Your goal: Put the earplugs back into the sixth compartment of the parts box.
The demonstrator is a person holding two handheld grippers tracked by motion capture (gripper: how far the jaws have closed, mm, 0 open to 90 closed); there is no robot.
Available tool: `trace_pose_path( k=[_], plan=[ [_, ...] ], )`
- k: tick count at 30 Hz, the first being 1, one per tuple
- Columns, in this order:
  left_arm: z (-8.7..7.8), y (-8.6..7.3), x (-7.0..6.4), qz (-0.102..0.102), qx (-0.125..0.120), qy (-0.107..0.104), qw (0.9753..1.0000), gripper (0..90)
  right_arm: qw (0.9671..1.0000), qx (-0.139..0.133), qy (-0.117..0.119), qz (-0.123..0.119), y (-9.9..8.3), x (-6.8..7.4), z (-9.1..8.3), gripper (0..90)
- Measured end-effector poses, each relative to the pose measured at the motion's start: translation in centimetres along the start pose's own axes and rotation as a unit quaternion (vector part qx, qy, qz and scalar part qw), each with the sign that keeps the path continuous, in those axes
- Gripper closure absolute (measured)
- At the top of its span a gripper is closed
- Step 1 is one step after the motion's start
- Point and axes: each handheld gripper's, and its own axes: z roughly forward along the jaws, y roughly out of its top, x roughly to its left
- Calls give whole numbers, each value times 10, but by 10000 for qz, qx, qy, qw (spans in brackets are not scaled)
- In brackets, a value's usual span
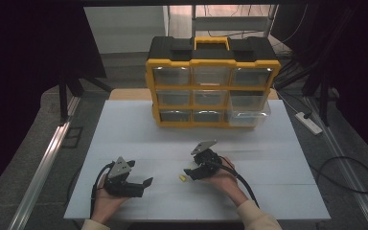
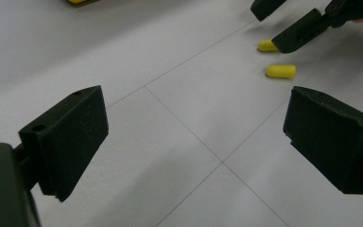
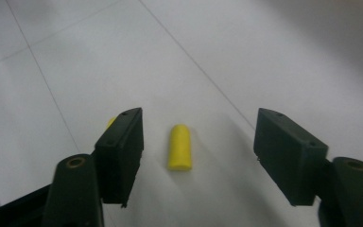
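Observation:
Two small yellow foam plugs lie on the white table. One plug (image 3: 179, 146) rests on the surface between the wide-apart jaws of my right gripper (image 3: 199, 132), touching neither. The second plug (image 3: 110, 122) peeks out behind that gripper's left jaw. In the left gripper view both plugs (image 2: 280, 71) (image 2: 266, 45) lie ahead at the upper right, under the right gripper (image 2: 283, 28). My left gripper (image 2: 196, 137) is open over bare table, with nothing between its jaws. From above, the left gripper (image 1: 143, 184) sits at the front left and the right gripper (image 1: 188, 173) over a plug (image 1: 183, 178).
A yellow and black drawer organizer (image 1: 212, 84) with clear drawers stands at the table's far edge; its bottom right drawer (image 1: 247, 118) sticks out slightly. A power strip (image 1: 308, 122) and cables lie on the floor to the right. Cables trail from both grippers.

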Motion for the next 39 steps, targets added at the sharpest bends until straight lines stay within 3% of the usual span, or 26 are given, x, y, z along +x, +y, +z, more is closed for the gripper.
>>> trace_pose_path(
  k=[3, 5, 8, 10, 13, 19, 28, 30, 35, 39],
  plan=[
    [0, 0, 0, 5, -2, 2, 10000, 72, 9998, 163, 24, -81, -1, 2, 4, 436],
    [-1, 0, 0, 4, -34, 12, 10000, 72, 9991, 247, -125, -317, -1, 5, 5, 501],
    [-1, 0, 0, -3, -30, 38, 10000, 74, 9993, 253, -47, -275, 0, 6, 5, 614],
    [-1, 0, 0, -2, -25, 37, 10000, 75, 9994, 220, 18, -278, -1, 4, 4, 734],
    [-1, 0, 0, -8, -25, 37, 10000, 75, 9995, 209, 160, -182, -1, 2, 3, 801],
    [-2, 0, 0, -2, -42, 34, 10000, 75, 9995, 139, 146, -231, 0, 4, 2, 805],
    [-2, -1, 0, 1, -30, 42, 10000, 76, 9987, -464, 173, -129, 4, 0, -20, 805],
    [-1, -1, 0, -2, -28, 40, 10000, 77, 9966, -792, 208, -56, 6, -2, -31, 805],
    [-2, -1, 1, -9, -32, 47, 10000, 77, 9936, -1115, 169, -78, 6, -5, -41, 805],
    [-1, -1, 1, -4, -20, 44, 10000, 77, 9905, -1367, 137, 41, 6, -10, -51, 804]
  ],
)
